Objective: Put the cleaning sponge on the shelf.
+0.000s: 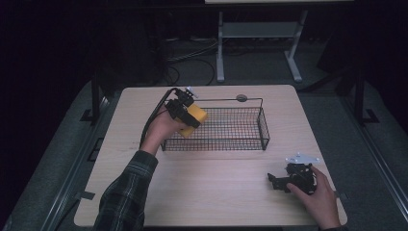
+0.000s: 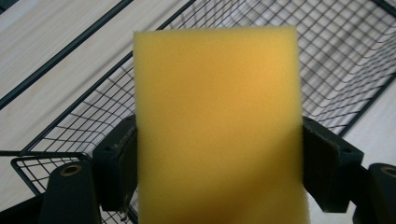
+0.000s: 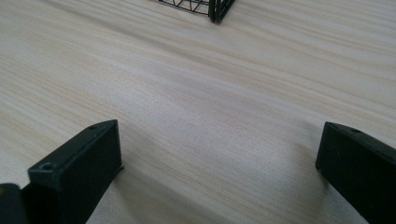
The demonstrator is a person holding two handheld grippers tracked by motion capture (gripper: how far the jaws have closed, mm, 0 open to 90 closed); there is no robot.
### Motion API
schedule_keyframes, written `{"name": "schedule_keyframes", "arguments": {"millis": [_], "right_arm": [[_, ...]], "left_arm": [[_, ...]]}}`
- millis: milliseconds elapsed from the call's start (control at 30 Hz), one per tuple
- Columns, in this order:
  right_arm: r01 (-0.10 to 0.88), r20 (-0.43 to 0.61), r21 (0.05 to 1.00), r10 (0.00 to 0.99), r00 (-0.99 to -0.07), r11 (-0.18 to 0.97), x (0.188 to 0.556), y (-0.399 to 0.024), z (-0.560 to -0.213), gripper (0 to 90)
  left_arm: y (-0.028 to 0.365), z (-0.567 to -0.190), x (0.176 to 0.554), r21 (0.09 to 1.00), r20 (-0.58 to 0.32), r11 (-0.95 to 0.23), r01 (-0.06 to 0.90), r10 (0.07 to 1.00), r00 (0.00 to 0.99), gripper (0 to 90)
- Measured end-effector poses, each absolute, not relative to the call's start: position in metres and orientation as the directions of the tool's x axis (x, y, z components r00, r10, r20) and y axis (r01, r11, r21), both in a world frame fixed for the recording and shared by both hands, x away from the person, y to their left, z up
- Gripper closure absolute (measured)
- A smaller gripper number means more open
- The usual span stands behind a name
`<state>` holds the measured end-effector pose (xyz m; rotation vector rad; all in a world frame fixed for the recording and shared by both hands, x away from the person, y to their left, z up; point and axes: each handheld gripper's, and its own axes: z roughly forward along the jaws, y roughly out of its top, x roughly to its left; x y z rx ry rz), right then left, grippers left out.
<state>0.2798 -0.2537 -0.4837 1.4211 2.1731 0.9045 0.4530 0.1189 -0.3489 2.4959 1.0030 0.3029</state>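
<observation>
holding a yellow sponge [image 2: 217, 126] over the wire basket [image 1: 263, 130]
left tongs [image 1: 189, 114] clamped on sponge; right tongs [image 1: 275, 182] spread wide, nothing between, low over surface [image 1: 211, 183]

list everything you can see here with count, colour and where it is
sponge: 1, yellow, clamped in the left gripper over the basket's left end
wire basket: 1, black, middle of the table toward its far side
table: 1, light wood, under everything
grey disc: 1, on the table's far edge behind the basket
stand: 1, pale metal legs on the floor beyond the table
left gripper: 1, black, shut on the sponge
right gripper: 1, black, jaws open, low at the table's near right
sleeve: 1, plaid, on the left forearm
</observation>
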Motion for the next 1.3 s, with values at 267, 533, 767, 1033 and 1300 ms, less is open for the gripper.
{"name": "schedule_keyframes", "arguments": {"millis": [267,533,767,1033,1300], "right_arm": [[0.661,0.026,0.698,0.912,-0.410,0.277,0.280,-0.254,-0.484,0.0],[0.661,0.026,0.698,0.912,-0.410,0.277,0.280,-0.254,-0.484,0.0],[0.660,0.025,0.698,0.912,-0.410,0.278,0.280,-0.254,-0.484,0.0],[0.660,0.025,0.698,0.912,-0.410,0.278,0.280,-0.254,-0.484,0.0],[0.660,0.025,0.698,0.912,-0.410,0.278,0.280,-0.254,-0.484,0.0]], "left_arm": [[0.124,-0.361,0.462,0.455,0.035,-0.630,0.630,0.719,0.694,23.3],[0.132,-0.376,0.470,0.443,0.029,-0.615,0.652,0.737,0.675,23.3],[0.137,-0.390,0.475,0.431,0.011,-0.597,0.677,0.754,0.657,23.3],[0.138,-0.401,0.478,0.405,0.011,-0.606,0.684,0.751,0.660,23.3],[0.140,-0.412,0.479,0.386,0.003,-0.604,0.697,0.756,0.654,23.2]]}}
